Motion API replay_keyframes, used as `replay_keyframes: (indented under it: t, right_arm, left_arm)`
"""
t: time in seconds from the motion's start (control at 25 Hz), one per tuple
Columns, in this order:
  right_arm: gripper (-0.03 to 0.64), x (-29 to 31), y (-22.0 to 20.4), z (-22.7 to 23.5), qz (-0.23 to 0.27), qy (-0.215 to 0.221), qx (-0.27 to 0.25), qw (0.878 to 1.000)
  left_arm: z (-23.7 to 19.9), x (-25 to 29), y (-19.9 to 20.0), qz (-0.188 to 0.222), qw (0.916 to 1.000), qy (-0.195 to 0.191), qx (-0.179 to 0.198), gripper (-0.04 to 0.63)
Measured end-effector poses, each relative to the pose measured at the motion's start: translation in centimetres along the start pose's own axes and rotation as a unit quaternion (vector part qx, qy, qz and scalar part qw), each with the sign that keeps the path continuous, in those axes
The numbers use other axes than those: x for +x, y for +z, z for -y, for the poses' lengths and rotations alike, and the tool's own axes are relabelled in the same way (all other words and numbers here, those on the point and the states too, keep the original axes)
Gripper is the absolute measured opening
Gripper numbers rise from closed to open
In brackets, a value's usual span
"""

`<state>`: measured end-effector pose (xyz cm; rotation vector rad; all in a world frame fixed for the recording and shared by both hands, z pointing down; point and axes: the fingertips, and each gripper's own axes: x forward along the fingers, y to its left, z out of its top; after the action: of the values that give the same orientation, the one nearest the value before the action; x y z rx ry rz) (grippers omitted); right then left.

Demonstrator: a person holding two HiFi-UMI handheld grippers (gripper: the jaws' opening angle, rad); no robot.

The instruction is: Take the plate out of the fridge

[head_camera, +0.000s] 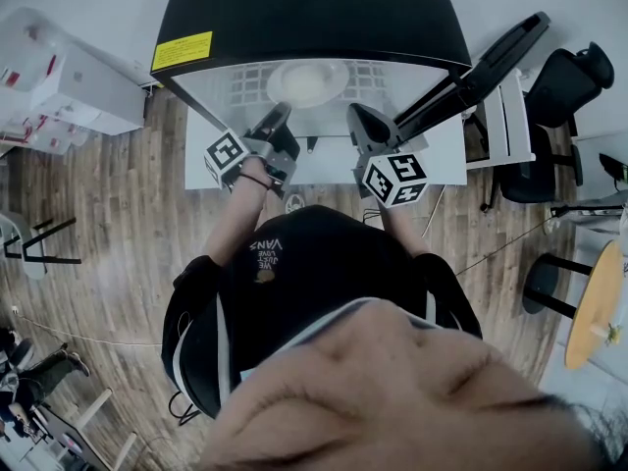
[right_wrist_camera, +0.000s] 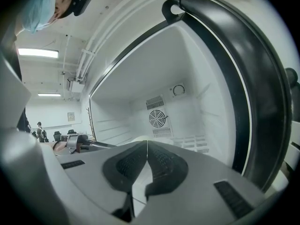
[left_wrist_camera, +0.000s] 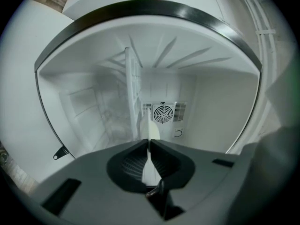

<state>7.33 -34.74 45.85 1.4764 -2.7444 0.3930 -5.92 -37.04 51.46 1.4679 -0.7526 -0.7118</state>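
A round white plate (head_camera: pixel 308 81) lies on the wire shelf (head_camera: pixel 388 75) inside the open black-topped fridge (head_camera: pixel 304 13). My left gripper (head_camera: pixel 280 115) reaches in from the front and is shut on the plate's near rim. In the left gripper view the plate (left_wrist_camera: pixel 153 131) shows edge-on as a thin white strip pinched between the pads of that gripper (left_wrist_camera: pixel 149 142). My right gripper (head_camera: pixel 359 123) sits just right of the plate at the fridge opening, shut with nothing in it (right_wrist_camera: pixel 146 144). A pale rim of the plate (right_wrist_camera: pixel 135 138) shows just beyond its tips.
The fridge door (head_camera: pixel 486 65) stands open at the right. A fan grille (left_wrist_camera: pixel 163 112) sits on the fridge's back wall. White boxes (head_camera: pixel 64 86) stand at the left, black office chairs (head_camera: pixel 554 96) and a round wooden table (head_camera: pixel 599 302) at the right.
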Motion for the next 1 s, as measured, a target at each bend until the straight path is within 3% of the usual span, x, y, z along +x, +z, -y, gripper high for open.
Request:
replay_keyframes:
  t: [0.44, 0.8, 0.88, 1.0]
  right_arm:
    - [0.012, -0.5, -0.7, -0.7, -0.002, 0.008, 0.016, 1.0]
    - [0.018, 0.6, -2.4, 0.0, -0.01, 0.015, 0.149, 0.989]
    - [0.12, 1.1, -2.8, 0.1, -0.014, 0.024, 0.195, 0.98]
    - [0.152, 1.6, -3.5, 0.1, -0.02, 0.035, 0.26, 0.965]
  left_arm:
    - [-0.3, -1.9, -0.6, 0.002, 1.0, -0.002, -0.001, 0.032]
    - [0.1, -3.1, -1.2, 0.003, 0.9998, -0.016, -0.008, 0.032]
    - [0.2, -3.2, -1.3, 0.003, 0.9998, -0.018, -0.009, 0.032]
    - [0.1, -3.3, -1.3, 0.002, 0.9997, -0.02, -0.012, 0.032]
